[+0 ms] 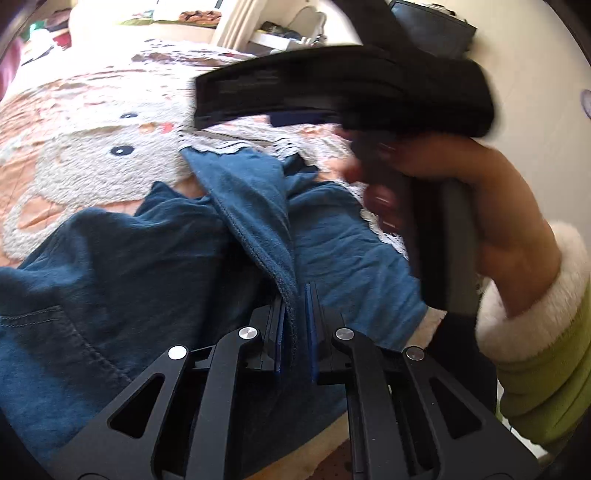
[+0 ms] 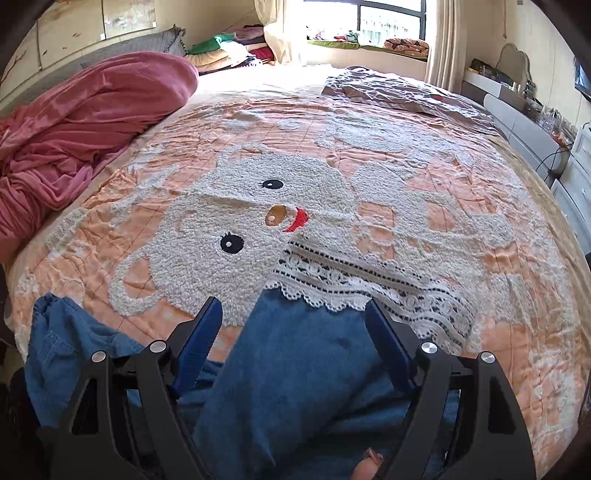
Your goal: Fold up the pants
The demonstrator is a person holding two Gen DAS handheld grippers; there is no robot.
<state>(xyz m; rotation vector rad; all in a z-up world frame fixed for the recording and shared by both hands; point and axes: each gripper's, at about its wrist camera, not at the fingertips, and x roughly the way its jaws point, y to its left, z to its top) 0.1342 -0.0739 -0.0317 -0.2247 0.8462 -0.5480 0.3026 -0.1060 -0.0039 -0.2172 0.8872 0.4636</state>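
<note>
while the blue pants lie rumpled across the near edge of the bed, on a peach bedspread with a fluffy white rabbit face, the left gripper has its jaws pressed together on a raised fold of the fabric, pinching a hemmed edge that runs up from the pads toward 12 o'clock. in the left wrist view the right gripper hangs blurred at 1 o'clock above the pants, held by a hand in a green sleeve with a white fluffy cuff.

in the right wrist view the right gripper has its jaws spread wide, its blue pads on either side of a pant leg without pressing on it. the leg runs from 6 o'clock up to a hem trimmed with white lace, just beyond the fingertips at 12 o'clock. more of the pants bunches at 8 o'clock. a pink blanket is heaped at 10 o'clock, well apart from the pants, and a grey quilt lies at 1 o'clock near the window.
</note>
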